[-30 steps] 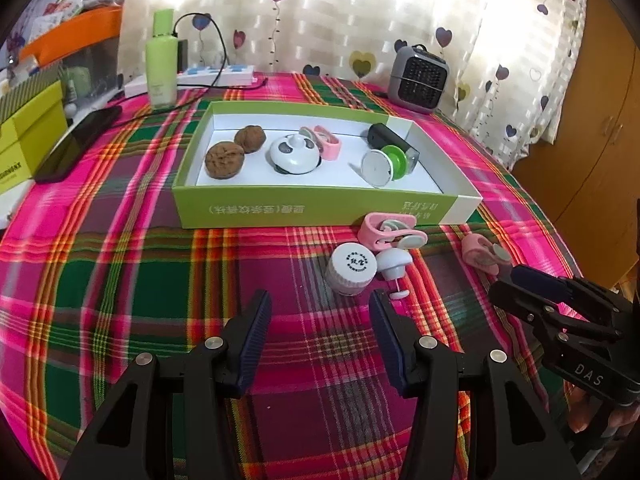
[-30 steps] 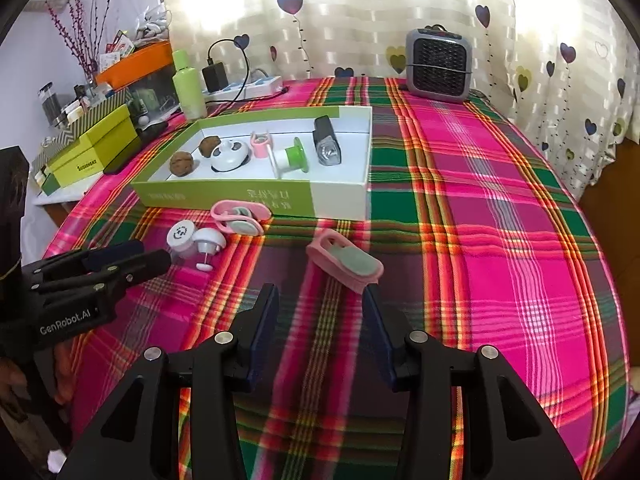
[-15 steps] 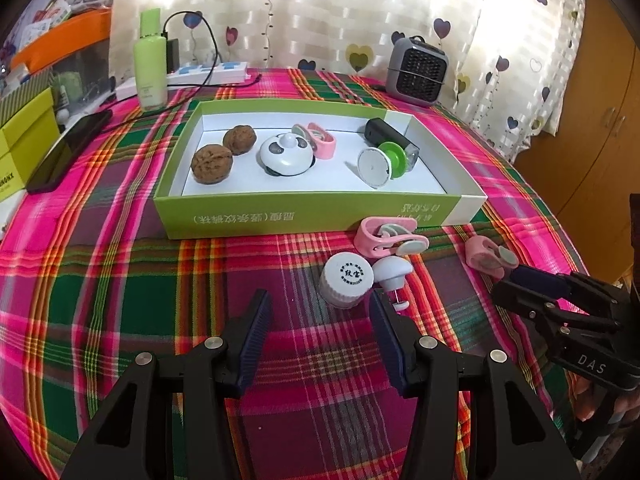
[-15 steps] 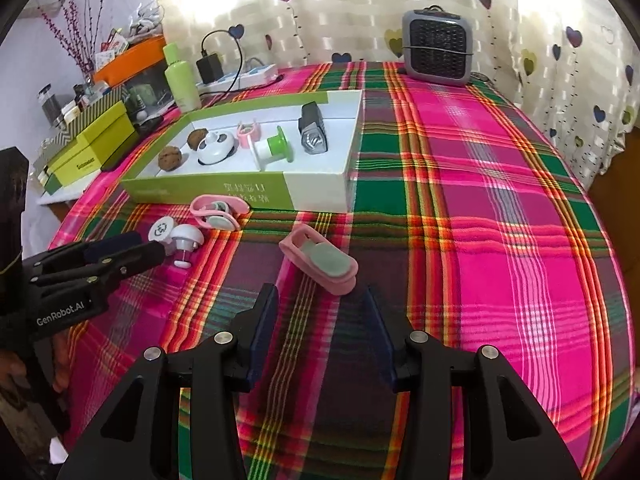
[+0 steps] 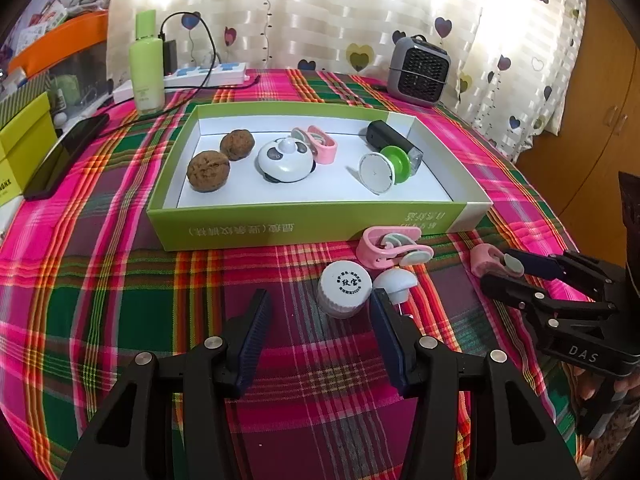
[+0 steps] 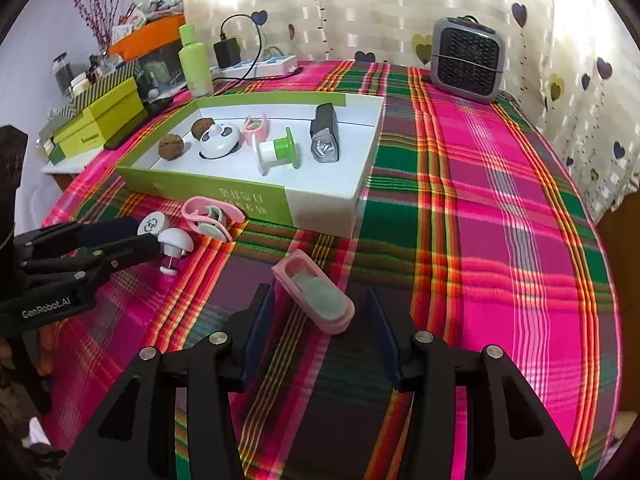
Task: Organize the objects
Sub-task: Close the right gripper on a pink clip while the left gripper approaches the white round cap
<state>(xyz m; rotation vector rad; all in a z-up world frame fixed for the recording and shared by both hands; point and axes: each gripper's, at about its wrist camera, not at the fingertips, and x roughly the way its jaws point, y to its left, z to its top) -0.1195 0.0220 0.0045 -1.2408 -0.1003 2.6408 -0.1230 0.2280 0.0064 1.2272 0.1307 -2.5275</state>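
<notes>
A green-and-white box (image 5: 256, 229) (image 6: 320, 204) on the plaid cloth holds two walnuts (image 5: 209, 170), a panda-faced gadget (image 5: 285, 159), a pink clip, a green spool (image 5: 383, 166) and a black device (image 5: 388, 137). In front of it lie a white cap (image 5: 344, 287), a white mushroom-shaped piece (image 5: 394, 285), a pink clip (image 5: 394, 246) and a second pink clip (image 6: 316, 298) (image 5: 486, 261). My left gripper (image 5: 320, 312) is open, the cap between its fingertips. My right gripper (image 6: 322, 312) is open around the second pink clip.
A grey heater (image 5: 418, 70) stands at the back right. A green bottle (image 5: 146, 64), power strip (image 5: 208, 74), phone (image 5: 66, 156) and yellow-green boxes (image 6: 98, 122) are at the left. The table edge drops off at the right.
Both grippers have moved forward. The left now has the white cap between its tips, and the right now has the pink clip between its tips. Both stayed open.
</notes>
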